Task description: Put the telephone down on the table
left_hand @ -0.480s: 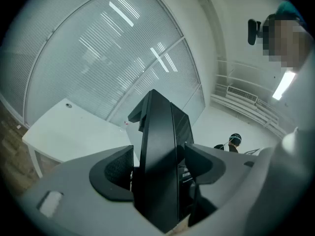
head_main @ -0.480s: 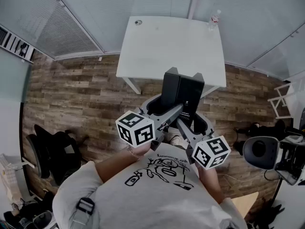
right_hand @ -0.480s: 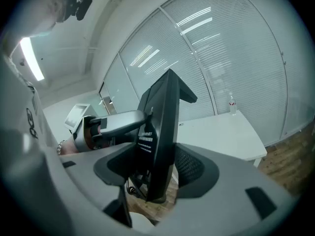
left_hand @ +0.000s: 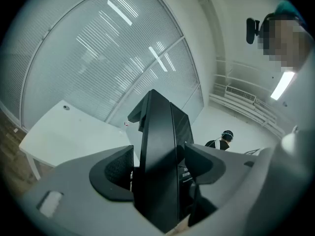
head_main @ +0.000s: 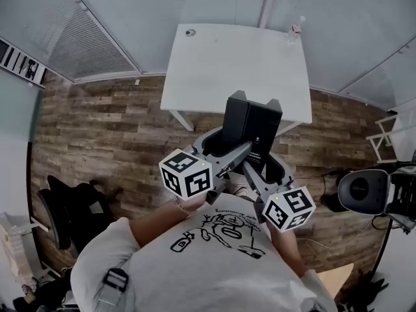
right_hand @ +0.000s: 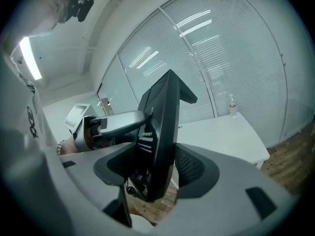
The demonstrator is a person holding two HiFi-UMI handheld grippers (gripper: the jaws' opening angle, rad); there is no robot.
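Held the telephone (head_main: 252, 130) upright in the air, clamped from both sides by the left tongs (left_hand: 160, 168) and the right tongs (right_hand: 157, 168), near the 6 o'clock edge of the counter (head_main: 237, 64). Needed to carry it toward 12 o'clock over the bare top, clear of the bottle (head_main: 296, 26) at the 1 o'clock corner, lower it level, and open both tongs only once rested. Could not see its underside or any cord. Small round thing (head_main: 190, 32) at the 11 o'clock corner, too small to name.

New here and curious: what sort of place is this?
Probably an office or meeting room: glass walls with slatted blinds, a plain white rectangular table standing against them, and a wood-plank floor.
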